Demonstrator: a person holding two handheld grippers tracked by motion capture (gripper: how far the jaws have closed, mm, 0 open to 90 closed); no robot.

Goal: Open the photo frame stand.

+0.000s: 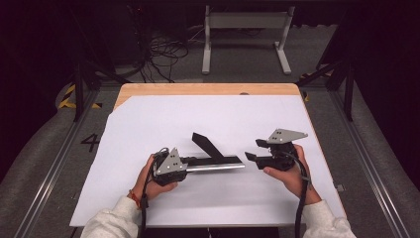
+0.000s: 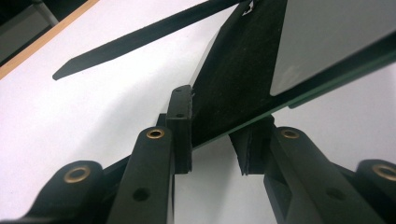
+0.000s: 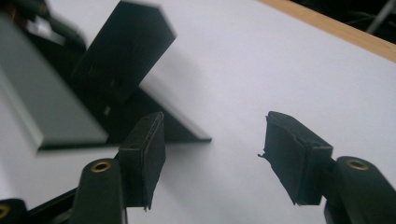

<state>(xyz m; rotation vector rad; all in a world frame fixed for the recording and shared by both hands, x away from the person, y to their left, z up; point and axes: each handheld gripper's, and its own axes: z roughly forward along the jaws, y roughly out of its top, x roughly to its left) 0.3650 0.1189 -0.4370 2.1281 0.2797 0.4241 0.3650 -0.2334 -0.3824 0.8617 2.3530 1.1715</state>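
My left hand (image 1: pixel 151 181) sits low near the front of the worktop (image 1: pixel 208 89), forearm coming in from the bottom edge, wrapped around the left tool (image 1: pixel 187 161) with its grey three-cornered plate facing up and its jaws pointing to my right. In the left gripper view that tool is pinching the edge of a flat frame (image 2: pixel 280 70): the two pads press on either side of the thin panel, one on the dark backing, the other on the glassy face.

My right hand (image 1: pixel 289 173) is further right and about level with the left, holding the right tool (image 1: pixel 252 149) with its jaws aimed back toward the frame's free end. Its jaws are spread wide, with white sheet (image 3: pixel 233 74) showing between the pads, and they close on nothing. The tips sit just beside the end of the frame without touching it.

Counting up: two hands, two tools, one frame. The frame (image 1: pixel 218 162) lies along the middle of the white sheet (image 1: pixel 163 119), its long silver edge toward me, with one black prop leg (image 1: pixel 208 145) angling away from its back. One cable trails from each tool toward me.
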